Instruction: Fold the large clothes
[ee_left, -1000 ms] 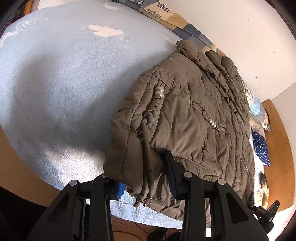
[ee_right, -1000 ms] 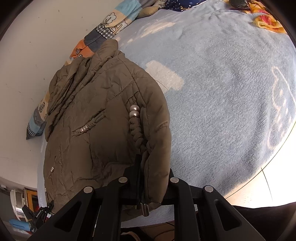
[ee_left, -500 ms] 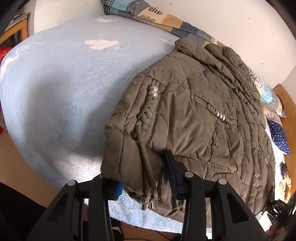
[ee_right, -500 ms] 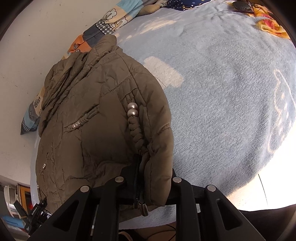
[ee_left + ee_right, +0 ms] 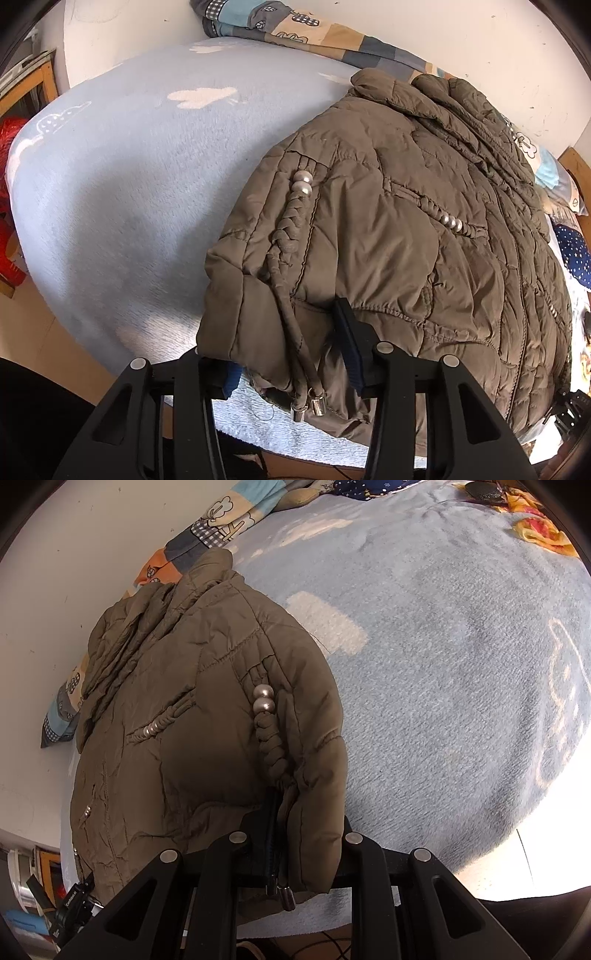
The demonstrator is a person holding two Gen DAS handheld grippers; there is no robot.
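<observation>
Olive jacket (image 5: 177, 716) on blue blanket (image 5: 461, 672) — hem pinched in right gripper (image 5: 295, 834)

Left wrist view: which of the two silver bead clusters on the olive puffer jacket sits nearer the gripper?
The pair of large silver beads topping the braided cord that hangs between the left gripper's fingers. The row of smaller beads lies farther right on the olive puffer jacket.

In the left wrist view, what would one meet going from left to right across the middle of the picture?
Red object at the left edge → light blue blanket → braided cord with two silver beads → olive padded jacket → navy dotted fabric at the right edge.
</observation>
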